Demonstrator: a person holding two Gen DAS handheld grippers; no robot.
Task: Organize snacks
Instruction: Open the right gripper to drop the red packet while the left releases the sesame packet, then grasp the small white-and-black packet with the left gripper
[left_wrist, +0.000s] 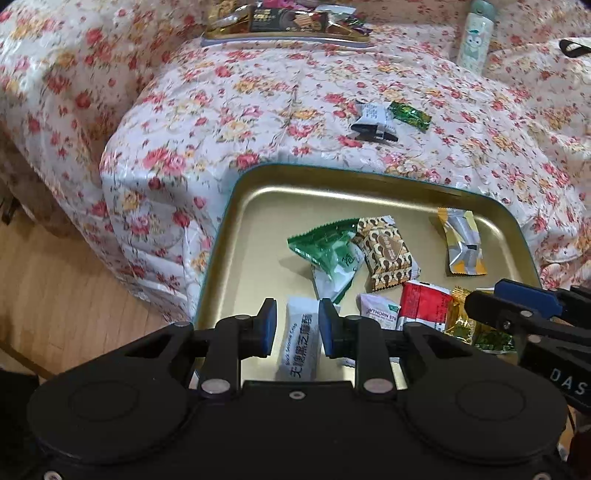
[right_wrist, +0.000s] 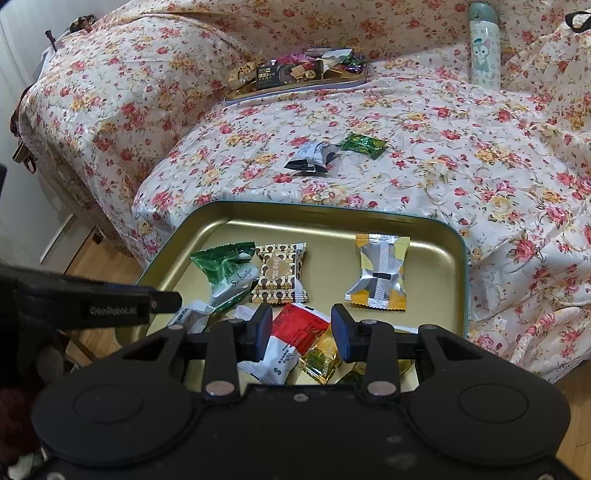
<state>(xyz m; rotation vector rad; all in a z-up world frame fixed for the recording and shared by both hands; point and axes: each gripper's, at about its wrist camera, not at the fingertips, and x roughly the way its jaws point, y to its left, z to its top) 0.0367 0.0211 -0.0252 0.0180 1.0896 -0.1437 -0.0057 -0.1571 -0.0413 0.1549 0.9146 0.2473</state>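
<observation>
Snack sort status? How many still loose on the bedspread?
Done: several packets already lie in the near gold tin. In hand: left gripper straddles a white packet, right gripper a red-and-white packet; neither grip is clear. Left: two, a black-and-white candy and a green candy.

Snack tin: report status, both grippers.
Left gripper straddles white packet. Right gripper over red packet. Two candies outside tin.
</observation>
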